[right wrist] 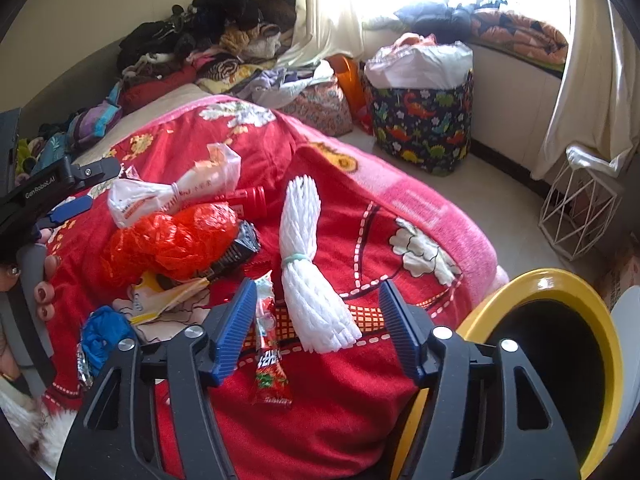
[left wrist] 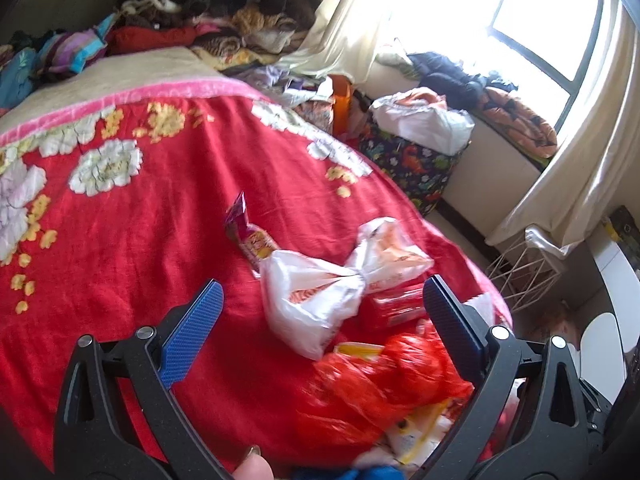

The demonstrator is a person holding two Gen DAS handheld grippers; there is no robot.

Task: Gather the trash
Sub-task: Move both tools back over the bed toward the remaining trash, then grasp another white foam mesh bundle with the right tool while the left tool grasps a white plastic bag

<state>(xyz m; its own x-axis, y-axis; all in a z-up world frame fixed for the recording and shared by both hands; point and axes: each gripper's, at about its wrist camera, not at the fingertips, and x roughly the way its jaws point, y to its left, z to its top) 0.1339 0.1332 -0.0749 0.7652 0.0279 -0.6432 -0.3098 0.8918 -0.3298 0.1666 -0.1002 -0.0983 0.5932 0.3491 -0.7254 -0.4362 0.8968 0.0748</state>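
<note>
Beside bed point(right wrist: 360, 420), yellow bin point(right wrist: 568, 292) interior dark, contents unclear; both hand-held grippers point(right wrist: 316, 320) point(left wrist: 320, 312) released.

Right gripper point(right wrist: 318, 326) open above red bedspread point(right wrist: 360, 400), white foam bundle point(right wrist: 310, 264) and red snack wrapper point(right wrist: 267, 360) between its fingers point(right wrist: 236, 328), yellow bin point(right wrist: 560, 360) beside.
</note>
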